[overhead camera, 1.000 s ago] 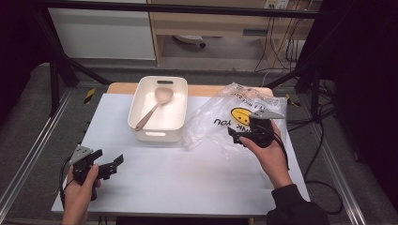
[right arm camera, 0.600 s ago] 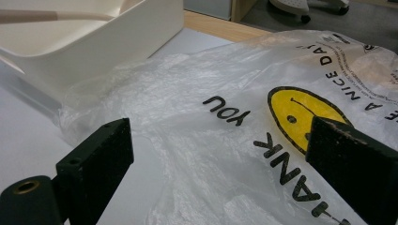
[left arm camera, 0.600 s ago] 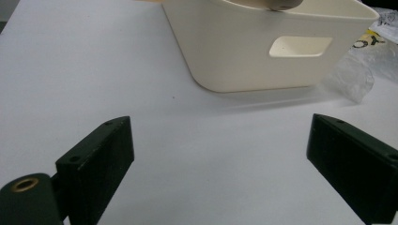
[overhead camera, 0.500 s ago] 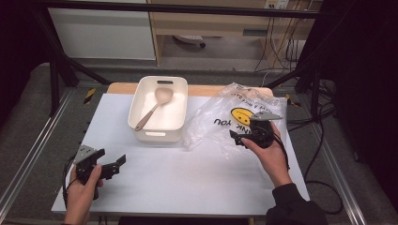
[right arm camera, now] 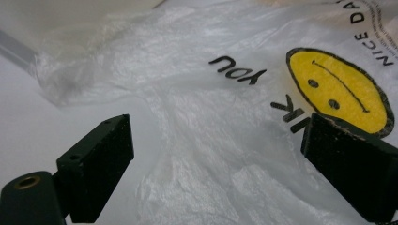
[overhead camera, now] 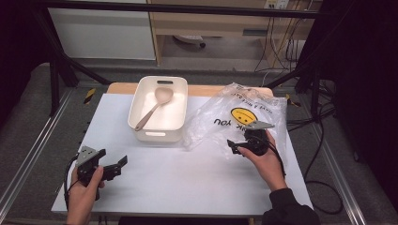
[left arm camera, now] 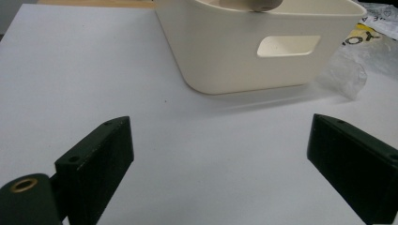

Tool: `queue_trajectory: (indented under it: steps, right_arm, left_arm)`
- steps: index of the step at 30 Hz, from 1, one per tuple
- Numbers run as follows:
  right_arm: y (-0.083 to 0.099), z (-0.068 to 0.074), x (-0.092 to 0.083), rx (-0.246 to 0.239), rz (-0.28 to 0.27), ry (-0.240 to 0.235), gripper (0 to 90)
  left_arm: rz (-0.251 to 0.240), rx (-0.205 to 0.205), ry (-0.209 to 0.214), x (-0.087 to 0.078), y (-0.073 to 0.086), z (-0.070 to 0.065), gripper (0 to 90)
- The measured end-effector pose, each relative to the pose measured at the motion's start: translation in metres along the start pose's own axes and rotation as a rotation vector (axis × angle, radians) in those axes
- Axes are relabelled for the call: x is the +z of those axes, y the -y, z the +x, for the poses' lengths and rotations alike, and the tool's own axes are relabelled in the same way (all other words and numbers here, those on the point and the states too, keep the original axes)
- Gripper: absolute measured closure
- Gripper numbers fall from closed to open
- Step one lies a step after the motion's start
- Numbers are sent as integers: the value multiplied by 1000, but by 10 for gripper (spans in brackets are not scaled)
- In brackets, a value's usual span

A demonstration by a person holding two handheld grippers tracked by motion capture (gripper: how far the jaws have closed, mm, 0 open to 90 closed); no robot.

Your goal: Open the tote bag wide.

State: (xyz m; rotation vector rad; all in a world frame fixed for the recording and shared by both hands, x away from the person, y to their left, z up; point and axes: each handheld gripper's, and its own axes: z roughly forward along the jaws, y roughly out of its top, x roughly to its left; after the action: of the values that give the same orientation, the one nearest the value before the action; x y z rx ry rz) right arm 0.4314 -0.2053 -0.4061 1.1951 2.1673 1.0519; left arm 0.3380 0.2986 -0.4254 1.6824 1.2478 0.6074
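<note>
A clear plastic bag [overhead camera: 234, 117] with a yellow smiley face [right arm camera: 335, 89] and black lettering lies crumpled on the right of the white table [overhead camera: 178, 168]. My right gripper [overhead camera: 236, 146] stands open at the bag's near edge, and its jaws straddle the film without closing on it. A cream bin [overhead camera: 159, 110] sits at mid-table with a wooden spoon [overhead camera: 152, 108] inside; its handle slot [left arm camera: 287, 46] faces my left gripper. At the table's front left my left gripper [overhead camera: 118, 166] is open and empty, pointing at the bin.
Metal rails run along both sides of the table. A wooden board edge [overhead camera: 220, 90] shows behind the bin. Cables [overhead camera: 324, 136] hang off the right side. Bare white surface lies between the two grippers.
My left gripper has shifted slightly right and forward toward the bin. The right gripper has stayed at the bag's edge, open.
</note>
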Motion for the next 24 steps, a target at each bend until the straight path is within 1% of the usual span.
queue_trajectory:
  steps: [3, 4, 5, 8, 11, 16, 17, 21, 24]
  right_arm:
    - [2, 1, 2, -5, 7, 3, 85]
    - [3, 1, 3, -12, 27, 15, 80]
    - [4, 1, 3, -11, 30, 18, 82]
    - [8, 1, 5, -11, 41, 13, 81]
    - [12, -1, 9, -17, 64, 15, 77]
    - [12, -3, 11, -6, 67, 16, 76]
    - [13, -5, 13, -13, 74, 9, 72]
    - [15, -9, 18, -14, 87, 7, 72]
    - [17, -12, 24, -1, 84, 6, 72]
  left_arm:
    - [-8, 7, -7, -2, -1, 0, 69]
    - [-7, 7, -10, -2, -1, 0, 70]
    - [-1, 10, -12, -2, -2, 1, 70]
    - [-10, 0, -14, -3, -3, 3, 70]
    - [-9, 5, -15, -2, -4, 3, 70]
    - [-5, 15, -13, -2, -4, 2, 70]
    - [-7, 13, -12, -2, -4, 1, 69]
    - [-8, 13, -9, -2, -4, 2, 70]
    - [-3, 15, -10, -1, -4, 2, 70]
